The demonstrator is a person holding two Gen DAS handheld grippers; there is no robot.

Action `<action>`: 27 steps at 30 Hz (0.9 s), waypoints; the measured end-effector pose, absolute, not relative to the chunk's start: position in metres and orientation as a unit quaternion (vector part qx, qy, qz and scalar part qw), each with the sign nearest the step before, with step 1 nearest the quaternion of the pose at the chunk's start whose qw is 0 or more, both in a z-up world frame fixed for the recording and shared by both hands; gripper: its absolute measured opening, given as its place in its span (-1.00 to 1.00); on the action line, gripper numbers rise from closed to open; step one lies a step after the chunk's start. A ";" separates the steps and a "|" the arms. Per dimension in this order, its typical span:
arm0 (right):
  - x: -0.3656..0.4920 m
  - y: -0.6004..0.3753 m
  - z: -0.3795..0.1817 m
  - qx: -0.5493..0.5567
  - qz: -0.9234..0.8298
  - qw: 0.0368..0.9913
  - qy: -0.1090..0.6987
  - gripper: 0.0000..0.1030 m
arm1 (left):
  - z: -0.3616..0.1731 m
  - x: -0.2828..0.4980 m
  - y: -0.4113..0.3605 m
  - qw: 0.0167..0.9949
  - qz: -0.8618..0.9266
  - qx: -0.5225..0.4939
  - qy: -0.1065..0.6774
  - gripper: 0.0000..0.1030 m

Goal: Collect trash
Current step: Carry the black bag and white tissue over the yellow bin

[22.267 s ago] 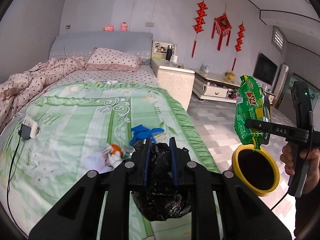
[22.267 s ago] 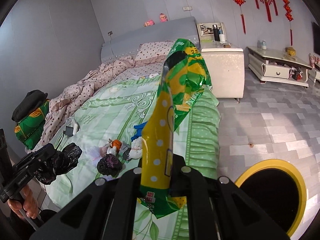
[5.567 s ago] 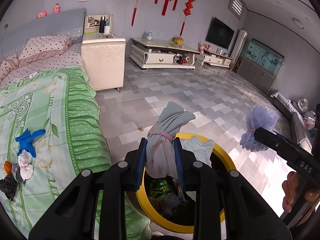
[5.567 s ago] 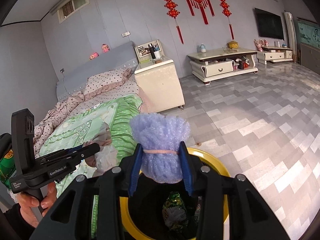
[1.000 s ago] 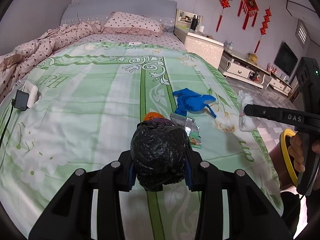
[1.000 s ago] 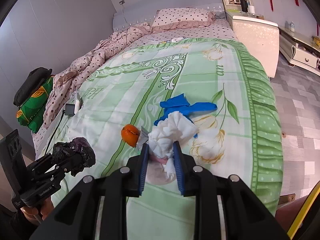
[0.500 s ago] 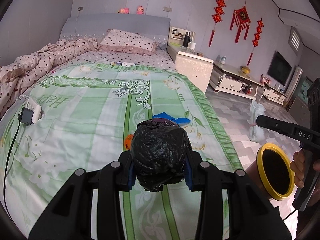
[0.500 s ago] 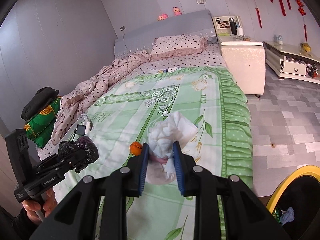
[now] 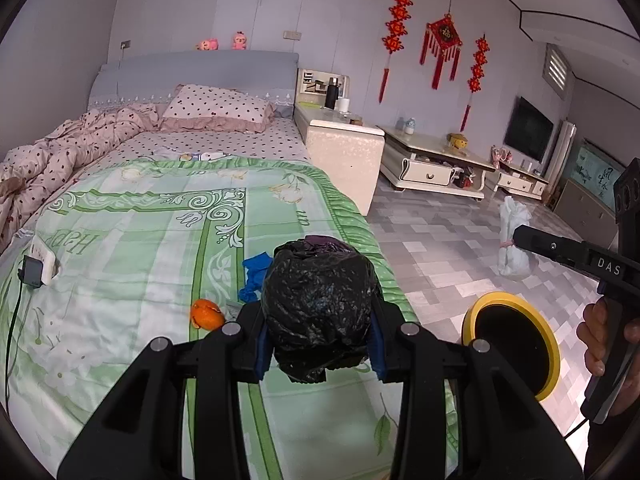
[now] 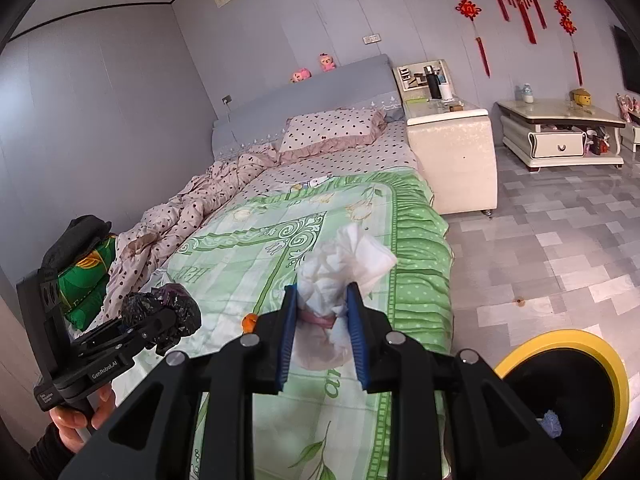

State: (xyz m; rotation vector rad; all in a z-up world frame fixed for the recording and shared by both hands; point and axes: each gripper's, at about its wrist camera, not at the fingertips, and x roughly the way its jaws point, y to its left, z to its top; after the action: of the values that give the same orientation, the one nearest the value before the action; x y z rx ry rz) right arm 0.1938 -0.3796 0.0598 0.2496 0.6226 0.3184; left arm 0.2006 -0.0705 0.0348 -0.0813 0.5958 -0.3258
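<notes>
The bed (image 9: 132, 240) with its green quilt fills the left and middle of both frames, and the yellow-rimmed trash bin (image 9: 512, 344) stands on the floor at the lower right. At the bottom centre of the left wrist frame the left claw (image 9: 318, 320) grips a crumpled black plastic bag (image 9: 320, 304), with blue trash (image 9: 254, 276) and an orange peel (image 9: 206, 314) on the quilt beyond it. The right claw (image 10: 322, 334) is clamped on a white tissue bundle (image 10: 340, 276), held at the middle of its frame over the quilt's edge.

black bag bundle (image 9: 318, 300): 1 | white tissue bundle (image 10: 340, 280): 1 | orange peel (image 9: 207, 314): 1 | blue glove (image 9: 253, 276): 1 | yellow-rimmed bin (image 9: 514, 344): 1 | grippers: 2, left gripper (image 9: 318, 336), right gripper (image 10: 322, 332) | pillow (image 9: 218, 108): 1 | pink dolls on headboard (image 9: 224, 43): 2 | red wall hangings (image 9: 440, 48): 3
</notes>
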 end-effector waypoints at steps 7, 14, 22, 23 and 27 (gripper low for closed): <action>0.175 -0.418 0.073 0.133 0.125 0.941 0.285 -0.54 | 0.054 0.194 -0.116 0.941 -0.187 -0.028 0.281 -0.31; 0.158 -0.457 0.081 0.139 0.095 0.948 0.270 -0.54 | 0.066 0.187 -0.168 0.936 -0.221 -0.015 0.275 -0.31; 0.139 -0.501 0.085 0.151 0.060 0.952 0.258 -0.54 | 0.067 0.185 -0.229 0.925 -0.258 -0.005 0.278 -0.31; 0.137 -0.505 0.085 0.152 0.054 0.953 0.257 -0.54 | 0.067 0.185 -0.236 0.924 -0.262 -0.004 0.279 -0.31; 0.129 -0.524 0.084 0.155 0.037 0.953 0.256 -0.54 | 0.063 0.187 -0.265 0.918 -0.280 0.004 0.283 -0.31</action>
State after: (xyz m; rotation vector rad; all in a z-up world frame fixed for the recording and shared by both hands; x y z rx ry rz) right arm 0.1294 -0.5241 0.0835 0.3142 0.5203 0.0754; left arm 0.1866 -0.2645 0.0628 0.0082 0.5811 -0.5752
